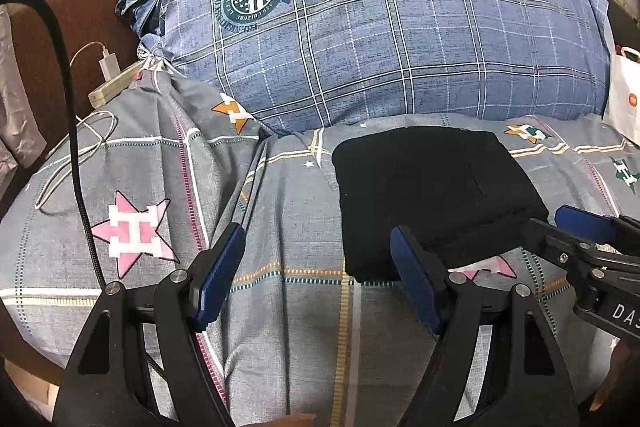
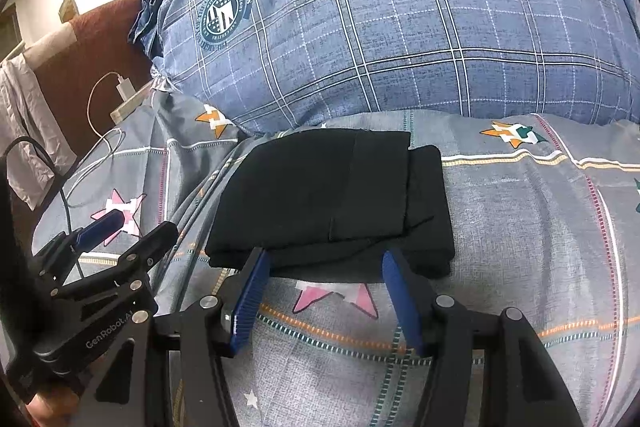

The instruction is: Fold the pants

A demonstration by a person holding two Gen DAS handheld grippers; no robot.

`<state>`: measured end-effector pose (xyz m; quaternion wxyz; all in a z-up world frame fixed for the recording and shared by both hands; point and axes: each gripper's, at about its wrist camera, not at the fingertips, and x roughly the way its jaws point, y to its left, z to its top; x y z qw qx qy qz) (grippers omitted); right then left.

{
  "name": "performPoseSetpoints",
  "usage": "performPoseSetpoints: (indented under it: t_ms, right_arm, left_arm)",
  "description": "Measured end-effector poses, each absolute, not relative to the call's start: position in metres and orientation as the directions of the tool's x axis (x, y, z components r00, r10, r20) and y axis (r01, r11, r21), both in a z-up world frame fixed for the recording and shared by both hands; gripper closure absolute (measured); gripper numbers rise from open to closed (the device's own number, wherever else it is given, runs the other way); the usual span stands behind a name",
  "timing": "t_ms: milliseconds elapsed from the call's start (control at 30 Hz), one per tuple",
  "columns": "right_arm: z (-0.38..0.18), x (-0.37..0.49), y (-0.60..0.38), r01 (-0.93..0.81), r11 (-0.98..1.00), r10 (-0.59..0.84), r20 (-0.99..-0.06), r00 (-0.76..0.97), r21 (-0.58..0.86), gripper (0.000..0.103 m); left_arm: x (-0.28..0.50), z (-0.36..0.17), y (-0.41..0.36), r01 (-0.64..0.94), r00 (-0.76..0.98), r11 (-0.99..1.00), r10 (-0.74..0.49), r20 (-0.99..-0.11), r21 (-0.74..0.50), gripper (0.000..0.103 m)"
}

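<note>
The black pants lie folded into a compact rectangle on the grey patterned bedsheet; they also show in the right wrist view. My left gripper is open and empty, just left of the pants' near edge. My right gripper is open and empty, its fingertips at the near edge of the folded pants. The right gripper shows at the right of the left wrist view. The left gripper shows at the left of the right wrist view.
A large blue plaid pillow lies behind the pants. A white charger and cable and a black cable lie at the left. A white paper bag stands at the right. A brown headboard is at the far left.
</note>
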<state>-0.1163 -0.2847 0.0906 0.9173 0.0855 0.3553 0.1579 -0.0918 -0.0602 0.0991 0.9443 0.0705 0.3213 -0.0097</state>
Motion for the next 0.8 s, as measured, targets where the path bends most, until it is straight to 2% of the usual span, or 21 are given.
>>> performPoseSetpoints:
  t_ms: [800]
  right_arm:
    - [0.0902,-0.1169,-0.2874,-0.234,0.935,0.352,-0.628,0.694,0.266,0.045]
  left_arm:
    - [-0.0942,0.1017,-0.0633,0.074,0.791,0.991,0.007,-0.611,0.108,0.027]
